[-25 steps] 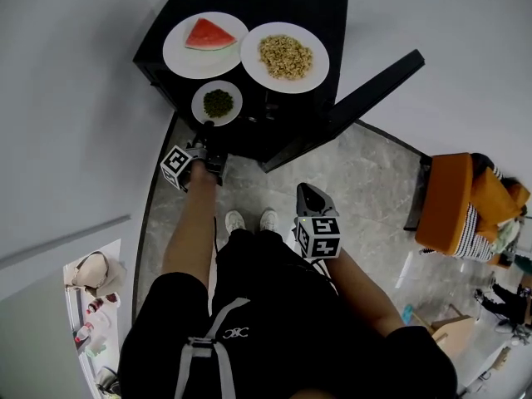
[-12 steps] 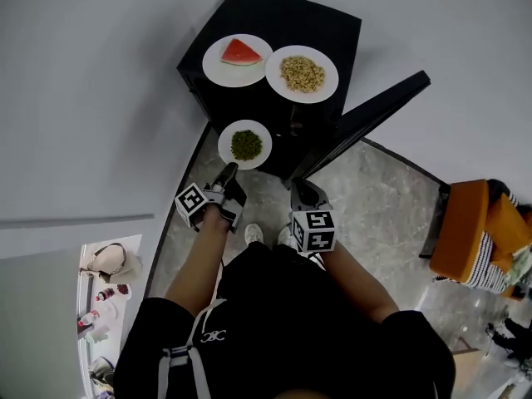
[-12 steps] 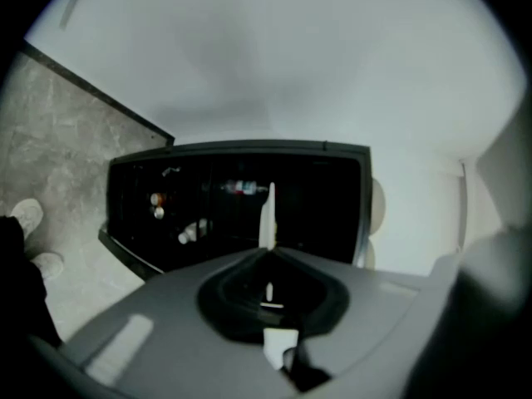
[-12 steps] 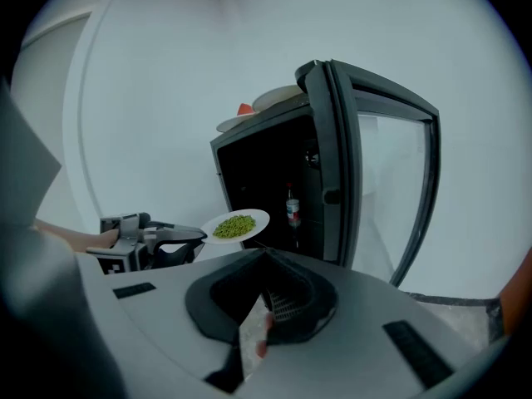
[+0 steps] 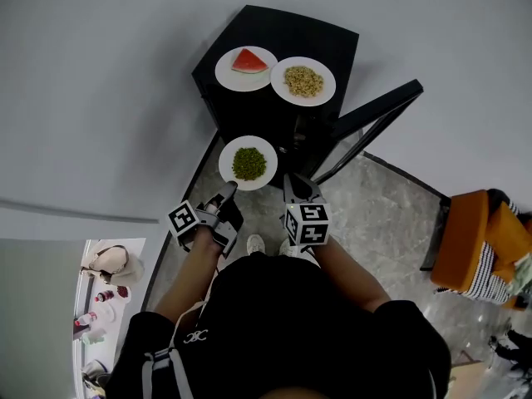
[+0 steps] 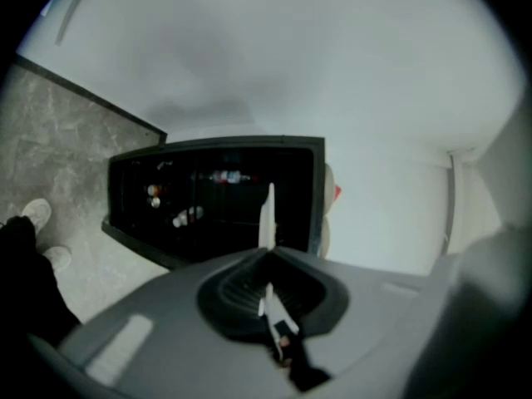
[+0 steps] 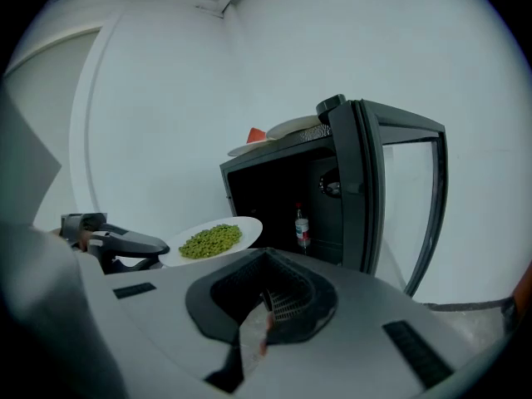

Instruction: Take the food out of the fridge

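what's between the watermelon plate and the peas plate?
Only the fridge itself: bare black top, then its open front, down to the peas plate. Head view shows it.

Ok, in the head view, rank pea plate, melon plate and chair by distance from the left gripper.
1. Pea plate, clamped in the left gripper.
2. Melon plate, ahead on the fridge top.
3. Chair, far right.

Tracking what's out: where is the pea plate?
Head view, centre: the pea plate hangs in the left gripper, before the open fridge.
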A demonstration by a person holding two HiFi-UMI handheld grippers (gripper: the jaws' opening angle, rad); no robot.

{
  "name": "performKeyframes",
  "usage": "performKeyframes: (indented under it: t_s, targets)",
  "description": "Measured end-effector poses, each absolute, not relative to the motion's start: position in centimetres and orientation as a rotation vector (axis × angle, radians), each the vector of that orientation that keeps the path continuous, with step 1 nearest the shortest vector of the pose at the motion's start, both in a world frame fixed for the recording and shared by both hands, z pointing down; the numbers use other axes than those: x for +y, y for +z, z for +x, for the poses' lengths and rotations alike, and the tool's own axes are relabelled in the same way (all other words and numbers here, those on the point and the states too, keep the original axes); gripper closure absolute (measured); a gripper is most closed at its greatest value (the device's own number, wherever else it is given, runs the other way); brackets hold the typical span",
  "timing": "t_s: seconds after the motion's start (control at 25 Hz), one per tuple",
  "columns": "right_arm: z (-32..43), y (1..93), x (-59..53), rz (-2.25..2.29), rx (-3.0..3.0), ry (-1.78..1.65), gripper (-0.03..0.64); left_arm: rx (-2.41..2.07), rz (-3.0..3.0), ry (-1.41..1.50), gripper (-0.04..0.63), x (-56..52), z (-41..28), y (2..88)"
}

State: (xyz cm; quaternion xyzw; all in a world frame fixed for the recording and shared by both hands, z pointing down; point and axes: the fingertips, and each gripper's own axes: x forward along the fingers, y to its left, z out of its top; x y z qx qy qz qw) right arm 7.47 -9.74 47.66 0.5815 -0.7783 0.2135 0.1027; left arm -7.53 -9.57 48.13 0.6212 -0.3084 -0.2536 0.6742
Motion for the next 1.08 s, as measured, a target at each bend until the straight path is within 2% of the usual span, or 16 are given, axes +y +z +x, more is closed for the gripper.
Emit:
performKeyframes:
  t_s: [0.28, 1.08]
  targets:
    - [7.5, 45.4, -9.7, 1.725, -2.328, 0.578, 0.623, -0.666, 1.436, -0.601, 0.592, -8.6, -7.5, 45.5]
    - [9.3, 46.1, -8.9, 1.793, -2.243, 0.62, 0.623, -0.622, 1.431, -0.582, 0.591, -7.9, -6.5, 46.2]
